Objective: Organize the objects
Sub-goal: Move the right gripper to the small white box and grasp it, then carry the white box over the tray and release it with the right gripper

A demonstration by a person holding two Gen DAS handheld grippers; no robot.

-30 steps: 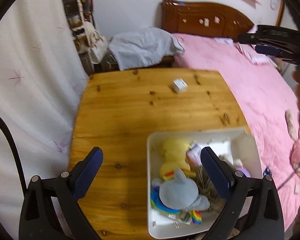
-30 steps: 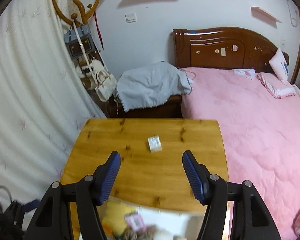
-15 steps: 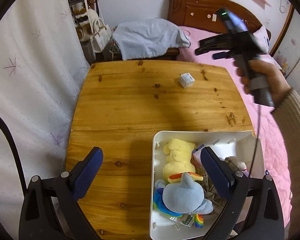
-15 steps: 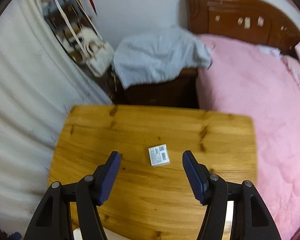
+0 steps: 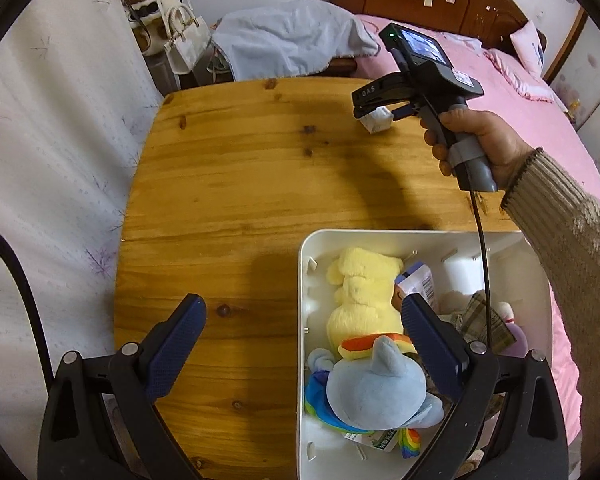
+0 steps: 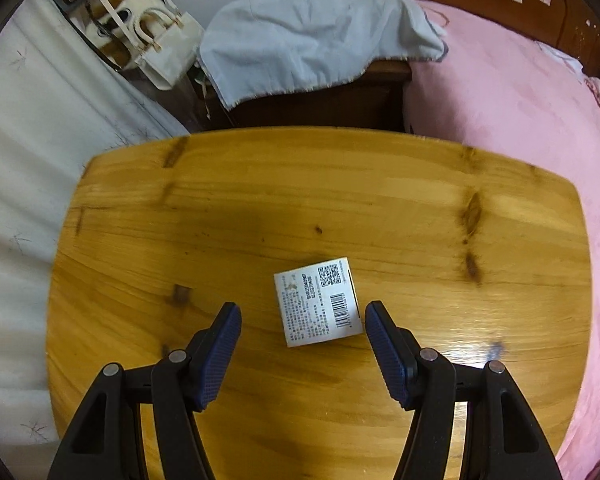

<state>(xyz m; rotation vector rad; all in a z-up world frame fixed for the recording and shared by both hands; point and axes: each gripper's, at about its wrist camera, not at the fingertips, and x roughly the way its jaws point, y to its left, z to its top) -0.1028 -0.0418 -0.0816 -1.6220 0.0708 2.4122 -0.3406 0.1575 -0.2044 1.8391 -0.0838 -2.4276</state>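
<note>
Right wrist view: the right gripper [image 6: 302, 330] has dropped close over the small box [image 6: 317, 301] on the worktop [image 6: 140, 264], jaws spread wide either side, ready to grab it for the bin [image 5: 305, 280], while the left gripper [image 5: 300, 340] waits, jaws spread too.

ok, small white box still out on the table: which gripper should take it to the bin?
Right. The right gripper is open with the white box just ahead between its fingers. The left gripper hangs open at the white bin's near edge, far from the box.
</note>
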